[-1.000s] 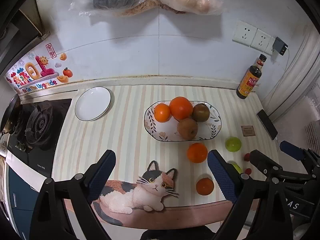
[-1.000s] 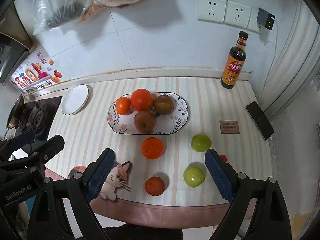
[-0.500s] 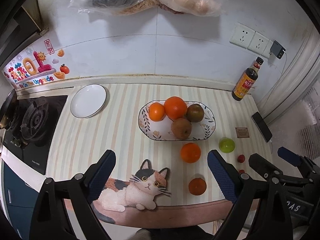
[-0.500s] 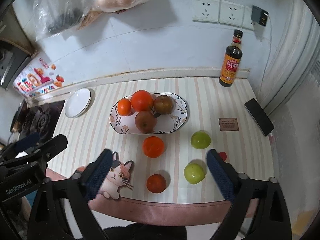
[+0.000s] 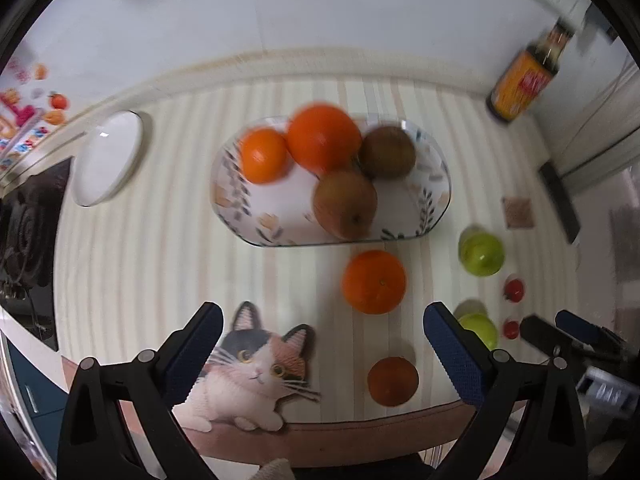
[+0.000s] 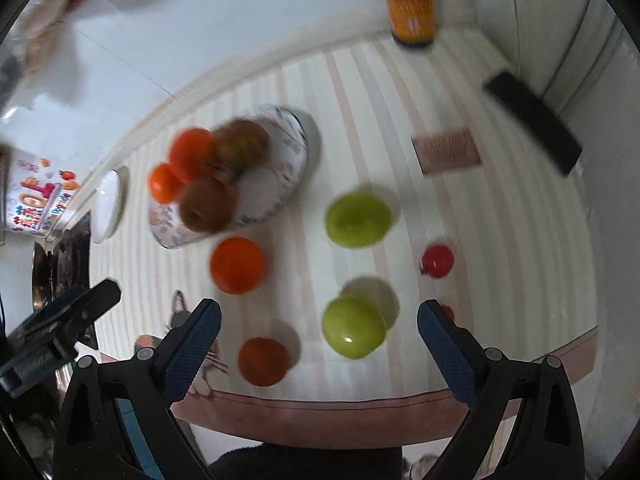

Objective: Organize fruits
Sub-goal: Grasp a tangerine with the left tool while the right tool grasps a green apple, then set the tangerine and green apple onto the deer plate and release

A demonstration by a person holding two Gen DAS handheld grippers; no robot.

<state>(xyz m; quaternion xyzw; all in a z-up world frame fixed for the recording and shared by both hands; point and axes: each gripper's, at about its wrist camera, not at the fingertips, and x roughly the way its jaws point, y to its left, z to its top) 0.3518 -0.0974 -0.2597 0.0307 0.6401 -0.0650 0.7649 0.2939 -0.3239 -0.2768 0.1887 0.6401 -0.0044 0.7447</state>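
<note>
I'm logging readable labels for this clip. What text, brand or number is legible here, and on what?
None reads reliably.
Sauce bottle: label print blurred.
Wall sticker: colourful lettering, too blurred.
Brown card: print too small.
Left gripper, as the right wrist view shows it: body lettering smeared.

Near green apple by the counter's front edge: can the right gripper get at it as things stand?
Probably yes. The right gripper is open, and the near green apple lies between its fingers' line with nothing over it; the small red tomatoes sit off to the side.
</note>
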